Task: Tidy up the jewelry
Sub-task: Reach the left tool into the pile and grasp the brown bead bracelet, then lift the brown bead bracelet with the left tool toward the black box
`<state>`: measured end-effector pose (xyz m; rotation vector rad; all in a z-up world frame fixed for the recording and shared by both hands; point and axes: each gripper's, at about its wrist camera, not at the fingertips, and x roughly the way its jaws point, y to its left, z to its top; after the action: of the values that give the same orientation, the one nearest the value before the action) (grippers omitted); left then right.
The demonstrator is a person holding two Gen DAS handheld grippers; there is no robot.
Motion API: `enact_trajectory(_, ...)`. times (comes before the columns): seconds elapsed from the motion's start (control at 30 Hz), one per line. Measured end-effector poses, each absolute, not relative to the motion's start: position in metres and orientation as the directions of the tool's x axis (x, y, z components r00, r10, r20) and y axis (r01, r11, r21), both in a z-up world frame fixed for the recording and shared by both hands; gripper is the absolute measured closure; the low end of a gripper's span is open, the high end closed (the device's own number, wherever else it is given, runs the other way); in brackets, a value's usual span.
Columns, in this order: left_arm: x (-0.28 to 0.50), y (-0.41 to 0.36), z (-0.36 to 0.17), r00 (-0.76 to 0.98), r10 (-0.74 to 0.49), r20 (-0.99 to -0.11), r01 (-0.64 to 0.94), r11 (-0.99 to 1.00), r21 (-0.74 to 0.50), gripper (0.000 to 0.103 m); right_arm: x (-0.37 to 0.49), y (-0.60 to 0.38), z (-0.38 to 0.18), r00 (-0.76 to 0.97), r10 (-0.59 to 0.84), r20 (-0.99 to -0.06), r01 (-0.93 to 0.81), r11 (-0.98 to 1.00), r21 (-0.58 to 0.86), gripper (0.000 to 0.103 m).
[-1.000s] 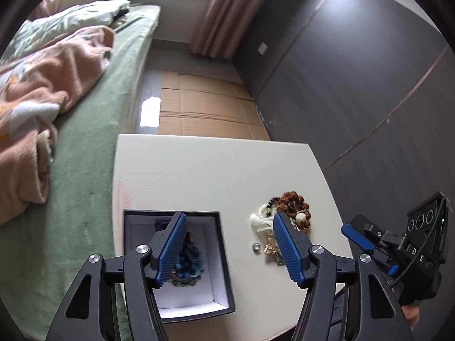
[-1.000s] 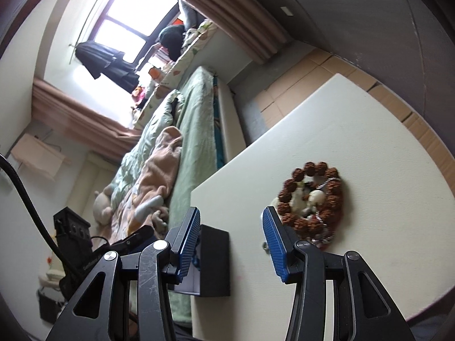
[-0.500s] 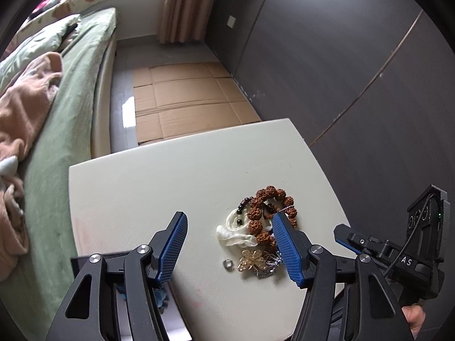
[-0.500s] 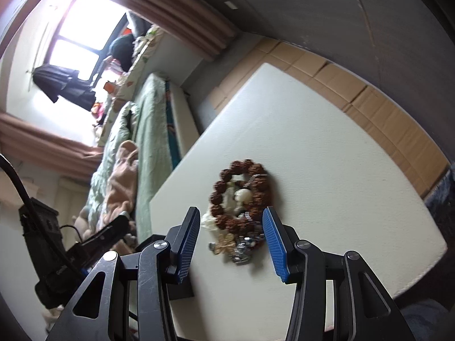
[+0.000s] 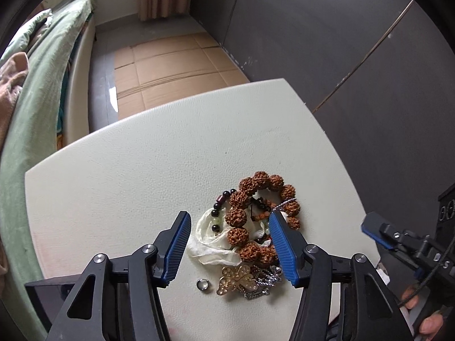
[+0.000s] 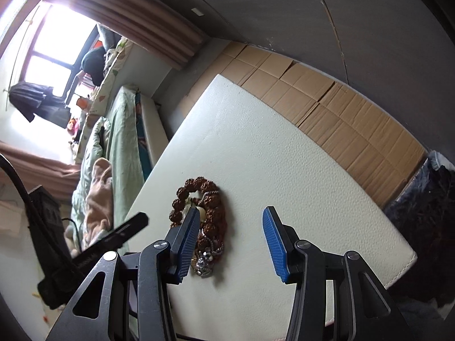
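Observation:
A heap of jewelry lies on the cream table point(image 5: 128, 176): a brown seed-bead bracelet point(image 5: 257, 210), a white cloth point(image 5: 212, 245), a dark bead string point(image 5: 220, 207), a gold flower brooch point(image 5: 236, 280), a silver chain point(image 5: 263, 277) and a small ring point(image 5: 202, 277). My left gripper point(image 5: 227, 248) is open and empty, hovering over the heap. My right gripper point(image 6: 229, 238) is open and empty; the bracelet point(image 6: 199, 199) lies by its left finger. The right gripper point(image 5: 398, 238) shows at the right of the left wrist view.
A corner of the dark jewelry box point(image 5: 48, 292) shows at lower left behind the left gripper. A bed with green cover point(image 5: 34, 85) runs along the table's left side. Flat cardboard point(image 5: 170, 65) covers the floor beyond. A dark wall point(image 5: 341, 56) stands on the right.
Both grippers moved away from the box toward the jewelry heap. The heap now lies between the left fingers, and the box has slid nearly out of view.

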<state>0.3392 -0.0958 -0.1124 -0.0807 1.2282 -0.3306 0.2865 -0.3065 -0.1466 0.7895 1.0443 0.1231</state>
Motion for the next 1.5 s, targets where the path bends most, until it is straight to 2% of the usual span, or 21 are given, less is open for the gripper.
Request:
enact_trajectory(0.1, 0.341, -0.096, -0.126, 0.274, -0.297, -0.915, 0.192, 0.949, -0.250, 0.047, 0.287, -0.308, -0.147, 0.537, 0.445, -0.717, 0.266, 0.717, 0.644, 0.055)
enact_trajectory(0.13, 0.341, -0.096, -0.130, 0.268, -0.297, -0.916, 0.191, 0.949, -0.252, 0.048, 0.288, -0.309, -0.148, 0.538, 0.460, -0.706, 0.264, 0.704, 0.659, 0.049)
enact_trajectory(0.2, 0.341, -0.098, -0.136, 0.260, -0.296, -0.919, 0.197, 0.948, -0.249, 0.053, 0.288, -0.308, -0.150, 0.543, 0.485, -0.686, 0.263, 0.677, 0.687, 0.017)
enact_trajectory(0.23, 0.342, -0.098, -0.138, 0.257, -0.293, -0.921, 0.197, 0.949, -0.247, 0.055, 0.289, -0.307, -0.151, 0.546, 0.489, -0.680, 0.262, 0.671, 0.693, 0.014)
enact_trajectory(0.3, 0.343, -0.098, -0.140, 0.247, -0.297, -0.923, 0.196, 0.948, -0.253, 0.070, 0.291, -0.304, -0.150, 0.538, 0.495, -0.682, 0.253, 0.677, 0.691, 0.013)
enact_trajectory(0.33, 0.343, -0.098, -0.141, 0.245, -0.303, -0.921, 0.200, 0.945, -0.258, 0.072, 0.292, -0.301, -0.151, 0.534, 0.499, -0.682, 0.249, 0.679, 0.691, 0.013)
enact_trajectory(0.4, 0.342, -0.100, -0.139, 0.255, -0.302, -0.918, 0.215, 0.944, -0.251, 0.083, 0.292, -0.296, -0.152, 0.530, 0.494, -0.690, 0.249, 0.687, 0.683, 0.013)
enact_trajectory(0.57, 0.334, -0.097, -0.121, 0.298, -0.325, -0.898, 0.232, 0.937, -0.262, 0.083, 0.295, -0.290, -0.155, 0.518, 0.486, -0.704, 0.243, 0.705, 0.666, 0.013)
enact_trajectory(0.83, 0.314, -0.092, -0.077, 0.339, -0.464, -0.818, 0.290, 0.879, -0.379, 0.084, 0.295, -0.289, -0.157, 0.515, 0.480, -0.710, 0.245, 0.712, 0.658, 0.013)
enact_trajectory(1.1, 0.296, -0.086, -0.044, 0.385, -0.512, -0.768, 0.335, 0.853, -0.401, 0.084, 0.298, -0.277, -0.158, 0.486, 0.516, -0.705, 0.209, 0.715, 0.667, 0.013)
enact_trajectory(1.2, 0.293, -0.080, -0.043, 0.403, -0.481, -0.778, 0.327, 0.870, -0.369, 0.084, 0.298, -0.275, -0.159, 0.479, 0.512, -0.713, 0.201, 0.726, 0.657, 0.013)
enact_trajectory(1.5, 0.298, -0.070, -0.078, 0.347, -0.449, -0.823, 0.254, 0.890, -0.378, 0.083, 0.299, -0.262, -0.161, 0.453, 0.552, -0.700, 0.143, 0.730, 0.669, 0.014)
